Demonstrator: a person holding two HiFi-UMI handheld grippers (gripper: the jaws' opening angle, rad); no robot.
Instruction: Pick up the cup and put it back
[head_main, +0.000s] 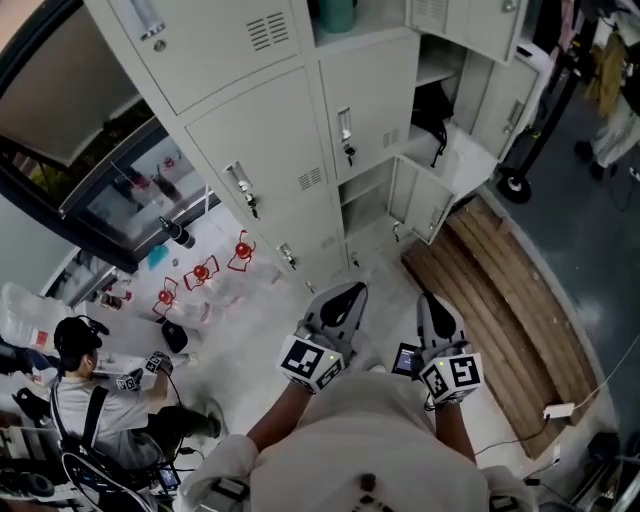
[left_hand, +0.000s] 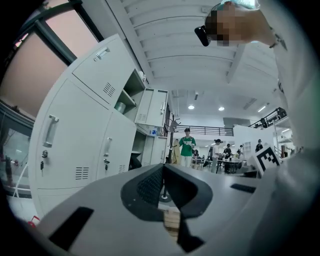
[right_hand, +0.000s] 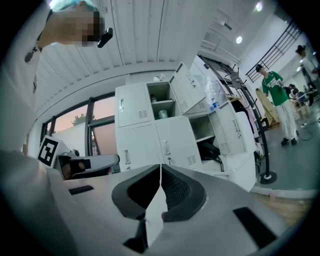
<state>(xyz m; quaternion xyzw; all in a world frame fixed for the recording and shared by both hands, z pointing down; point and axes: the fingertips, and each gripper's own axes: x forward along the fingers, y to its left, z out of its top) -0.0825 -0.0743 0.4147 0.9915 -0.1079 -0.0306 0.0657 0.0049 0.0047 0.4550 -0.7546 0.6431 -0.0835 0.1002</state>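
ahead of us stands the locker bank (head_main: 300, 150), the largest item in the work area. several of its doors on the right hang open, so those compartments can be reached without a door operation. below the open doors lies a wooden floor panel (head_main: 500, 300), and we stand just short of it, facing the bank.

both units are carried level, side by side, close to the body and well apart from the lockers. we judge this a carrying posture, not a reach. the left tongs (head_main: 347, 292) are clenched, the pads meeting on a single line with nothing between them. the right tongs (head_main: 432, 305) are likewise clenched and empty. closed tongs suit carriage but must be released before any grasp.

the cup (head_main: 336, 12), teal in colour, rests on a shelf in an open upper compartment at the top edge of the head view, untouched and well apart from both tongs. we judge the pick-up step not yet begun. the next move calls for an approach, a raise to shelf level, and opening one pair of tongs.
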